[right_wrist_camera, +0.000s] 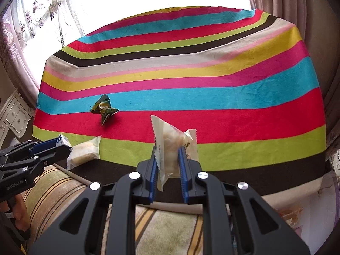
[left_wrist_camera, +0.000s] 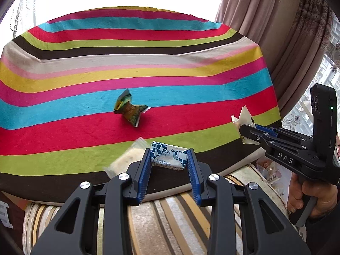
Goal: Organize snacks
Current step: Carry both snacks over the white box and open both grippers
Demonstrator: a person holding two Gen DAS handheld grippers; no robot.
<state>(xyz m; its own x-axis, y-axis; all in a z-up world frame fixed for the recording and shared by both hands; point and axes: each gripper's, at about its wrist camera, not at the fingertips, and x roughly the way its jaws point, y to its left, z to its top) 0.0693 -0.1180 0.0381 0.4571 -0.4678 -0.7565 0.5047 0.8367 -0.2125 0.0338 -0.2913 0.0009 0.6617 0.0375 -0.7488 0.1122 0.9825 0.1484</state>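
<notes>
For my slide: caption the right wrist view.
Right gripper clamps a clear-wrapped pale pastry above the striped cloth.

Twisted snack packet (left_wrist_camera: 130, 110) mid-cloth (left_wrist_camera: 63, 85); pale snack packet (right_wrist_camera: 84, 153) nearer front edge, left gripper (right_wrist_camera: 63, 146) beside it.
</notes>
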